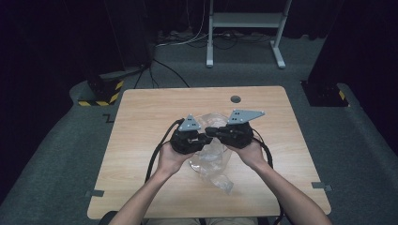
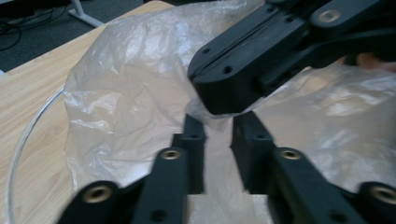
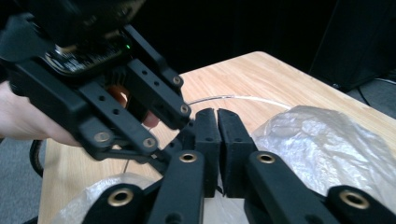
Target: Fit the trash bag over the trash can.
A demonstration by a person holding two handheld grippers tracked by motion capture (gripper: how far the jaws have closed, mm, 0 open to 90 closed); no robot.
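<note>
**A:** Start with the high view. Why are both grippers so close together?

**B:** They meet over the middle of the table (image 1: 141,122), each working the same clear plastic bag (image 1: 211,161). The left gripper (image 1: 201,139) and the right gripper (image 1: 210,132) point at each other, tips almost touching, with the bag bunched under them and trailing toward the table's near edge. That looks like an attempt to part the bag's mouth or pull the film apart.

**A:** Anything around that could get in the way?

**B:** Little. A round hole (image 1: 235,99) sits near the far edge, well apart. The cables hang down toward the person's forearms, clear of the bag.

**A:** And the left gripper view?

**B:** The left gripper (image 2: 218,135) has its jaws partly open, a narrow gap between them with film lying in it; it does not appear to be clamped. The right gripper (image 2: 224,95) comes in from the upper right, jaws pressed together, apparently pinching a fold of the plastic bag (image 2: 130,93) just above that gap. It crowds the left jaws' path.

**A:** The right gripper view?

**B:** The right gripper (image 3: 217,116) shows its jaws nearly closed, only a thin seam left; the film between them is hard to make out. The left gripper (image 3: 184,123) sits just beside it at the left, and the plastic bag (image 3: 327,144) billows to the right over the wood.
</note>
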